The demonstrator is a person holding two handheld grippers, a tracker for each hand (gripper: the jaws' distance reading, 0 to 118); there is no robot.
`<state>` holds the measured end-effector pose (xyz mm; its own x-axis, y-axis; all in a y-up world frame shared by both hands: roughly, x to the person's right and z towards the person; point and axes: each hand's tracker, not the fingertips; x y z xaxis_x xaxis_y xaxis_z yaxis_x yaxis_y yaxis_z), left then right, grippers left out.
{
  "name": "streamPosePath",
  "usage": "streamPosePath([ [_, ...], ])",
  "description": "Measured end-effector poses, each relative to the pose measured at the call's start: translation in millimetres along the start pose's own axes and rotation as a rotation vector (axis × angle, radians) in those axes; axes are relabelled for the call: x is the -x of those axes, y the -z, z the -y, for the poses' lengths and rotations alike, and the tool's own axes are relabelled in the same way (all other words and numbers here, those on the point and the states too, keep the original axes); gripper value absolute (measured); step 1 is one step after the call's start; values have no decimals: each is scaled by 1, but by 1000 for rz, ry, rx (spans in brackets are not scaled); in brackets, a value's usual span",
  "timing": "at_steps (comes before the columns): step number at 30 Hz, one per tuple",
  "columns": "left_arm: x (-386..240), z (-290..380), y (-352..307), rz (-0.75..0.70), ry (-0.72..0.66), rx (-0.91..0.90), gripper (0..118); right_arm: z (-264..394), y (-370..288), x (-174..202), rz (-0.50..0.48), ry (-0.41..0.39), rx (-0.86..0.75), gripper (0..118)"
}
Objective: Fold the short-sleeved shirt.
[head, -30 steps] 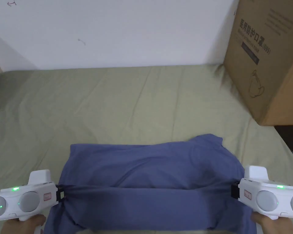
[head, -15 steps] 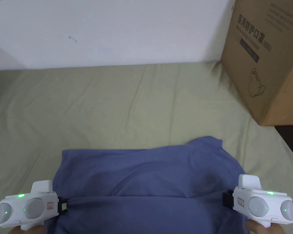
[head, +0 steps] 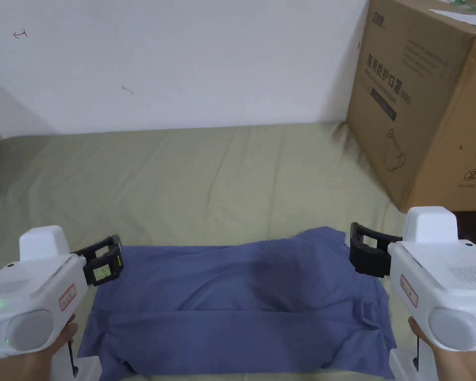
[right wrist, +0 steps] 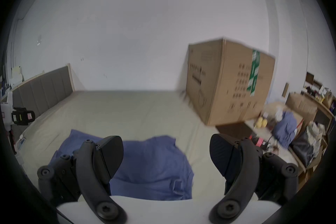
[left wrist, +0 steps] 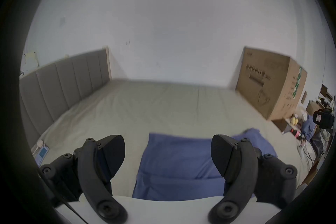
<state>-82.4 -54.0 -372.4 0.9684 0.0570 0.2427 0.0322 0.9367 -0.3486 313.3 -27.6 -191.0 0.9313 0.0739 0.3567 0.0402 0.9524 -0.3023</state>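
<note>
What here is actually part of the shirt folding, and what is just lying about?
Part of the job:
shirt, lying on the bed
left gripper, open
right gripper, open

Just lying about:
cardboard box
headboard
clutter beside the bed
bed itself, the work surface

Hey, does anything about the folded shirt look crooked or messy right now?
Yes. The blue shirt is uneven at its far right corner, which bulges past the straight far edge, and the right side is rumpled. Both grippers are open above it.
</note>
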Motion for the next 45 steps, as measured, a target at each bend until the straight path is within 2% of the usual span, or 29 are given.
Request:
streamPosePath([
  [1, -3, -1, -10, -2, 2, -39, 96, -4, -11, 2, 9, -14, -29, 96],
  [3, -10, 0, -29, -2, 14, -108, 77, -8, -29, 5, 28, -30, -85, 86],
  [4, -12, 2, -35, -12, 21, -126, 64, -8, -36, 6, 39, -29, -106, 76],
  [5, -15, 3, -41, -21, 33, -137, 42, -8, -43, 7, 43, -33, -123, 58],
  [7, -19, 8, -52, -18, 56, -160, 7, -6, -50, 9, 59, -43, -134, 16],
  [8, -20, 10, -55, -11, 58, -167, 0, -5, -55, 11, 66, -45, -144, 0],
  [10, -21, 13, -62, 8, 52, -165, 0, -1, -57, 11, 82, -46, -163, 0],
  [12, -18, 16, -62, 44, 52, -122, 0, 0, -58, 10, 44, -38, -158, 0],
  [17, -13, 22, -57, 44, 82, -59, 0, 4, -56, 13, 39, -23, -148, 0],
  [21, 3, 32, -25, 35, 64, 162, 0, 6, -48, 14, 32, -23, -130, 0],
  [28, 49, 80, 52, 65, -52, 465, 0, 16, -31, 19, 15, -22, -77, 0],
  [29, 53, 87, 60, 45, -56, 493, 3, 18, -28, 19, 14, -20, -72, 0],
  [30, 57, 94, 68, 42, -58, 528, 11, 19, -25, 20, 12, -19, -65, 0],
  [31, 61, 99, 74, 26, -58, 567, 26, 20, -22, 21, 13, -19, -58, 0],
  [32, 63, 106, 77, 15, -69, 593, 59, 21, -19, 21, 15, -20, -51, 0],
  [33, 67, 113, 82, 6, -86, 630, 82, 23, -16, 20, 14, -19, -42, 0],
  [34, 69, 119, 85, 1, -106, 650, 99, 24, -14, 21, 13, -19, -36, 0],
  [35, 73, 125, 87, -13, -125, 666, 106, 25, -12, 22, 13, -17, -30, 0],
  [41, 77, 155, 90, -110, -61, 750, 100, 32, -2, 21, 5, 3, 4, 0],
  [42, 78, 158, 91, -98, -62, 754, 88, 33, -1, 21, 3, 4, 7, 0],
  [43, 79, 162, 93, -89, -57, 761, 70, 34, -1, 21, 3, 5, 9, 0],
  [44, 80, 168, 95, -65, -55, 790, 46, 35, -1, 21, 2, 6, 12, 0],
  [45, 80, 173, 97, -44, -58, 818, 36, 36, -1, 19, 0, 9, 16, 0],
])
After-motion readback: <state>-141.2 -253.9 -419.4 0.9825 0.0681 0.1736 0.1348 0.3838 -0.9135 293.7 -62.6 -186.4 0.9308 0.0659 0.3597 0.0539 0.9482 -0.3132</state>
